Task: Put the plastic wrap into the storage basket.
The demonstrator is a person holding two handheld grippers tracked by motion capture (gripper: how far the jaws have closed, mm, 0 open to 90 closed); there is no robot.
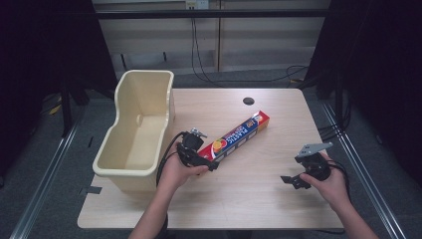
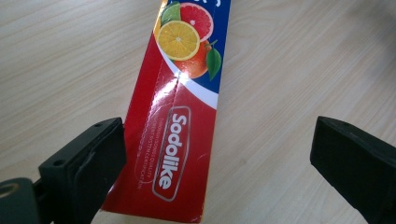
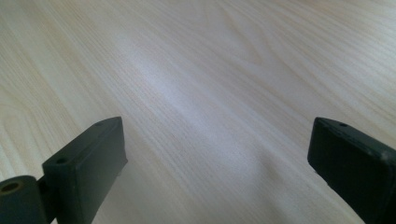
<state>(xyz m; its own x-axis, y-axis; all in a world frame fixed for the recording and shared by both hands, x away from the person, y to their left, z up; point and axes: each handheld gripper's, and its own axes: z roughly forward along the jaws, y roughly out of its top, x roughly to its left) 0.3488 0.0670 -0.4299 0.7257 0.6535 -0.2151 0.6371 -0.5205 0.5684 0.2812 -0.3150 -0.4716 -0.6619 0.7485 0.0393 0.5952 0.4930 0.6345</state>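
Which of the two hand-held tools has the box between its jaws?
The left tool: its open jaws straddle the plastic wrap box, while the right tool hovers over bare table.

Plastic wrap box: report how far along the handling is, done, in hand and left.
Done: nothing visibly; the plastic wrap box lies flat on the table and the cream bin is empty. In hand: the left gripper, jaws open, straddles the box's near end. Left: closing and lifting; the right gripper hovers open over bare wood.
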